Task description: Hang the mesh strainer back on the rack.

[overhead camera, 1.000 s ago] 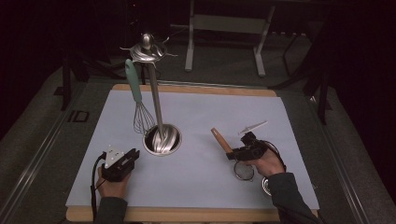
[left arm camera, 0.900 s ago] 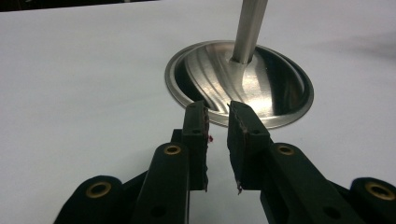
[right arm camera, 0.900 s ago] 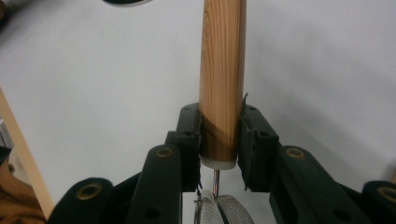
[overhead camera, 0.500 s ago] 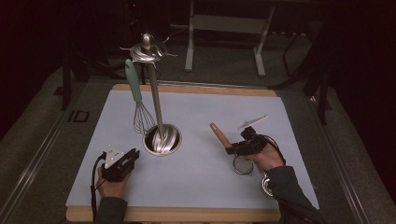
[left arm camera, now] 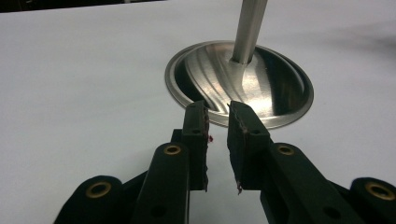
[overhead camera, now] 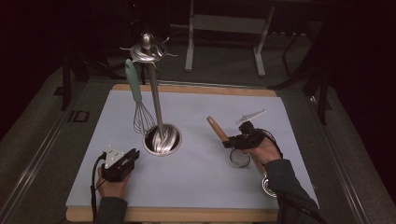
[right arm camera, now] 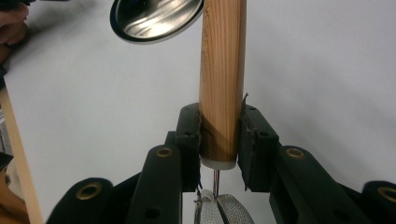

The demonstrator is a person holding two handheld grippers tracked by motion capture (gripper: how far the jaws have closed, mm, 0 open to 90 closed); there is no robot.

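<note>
I count one wooden table (overhead camera: 187, 215) under one pale sheet (overhead camera: 201, 177), one tall steel utensil stand with a round dished base (overhead camera: 161, 140), one wire whisk with a mint-green handle (overhead camera: 137, 95) hanging from the stand's top, and one small mesh strainer with a round wooden handle (overhead camera: 217, 128). The dished base holds nothing but its own pole. I have two grippers. My right gripper (overhead camera: 239, 141) is clamped on the strainer's handle — in the right gripper view both pads (right arm camera: 192, 135) press the wood (right arm camera: 222, 79) near its white-capped end, with the mesh bowl (right arm camera: 219, 209) just behind the jaws. My left gripper (left arm camera: 217, 122) grasps nothing — its jaws stand slightly apart, just short of the base's rim (left arm camera: 187, 100).
</note>
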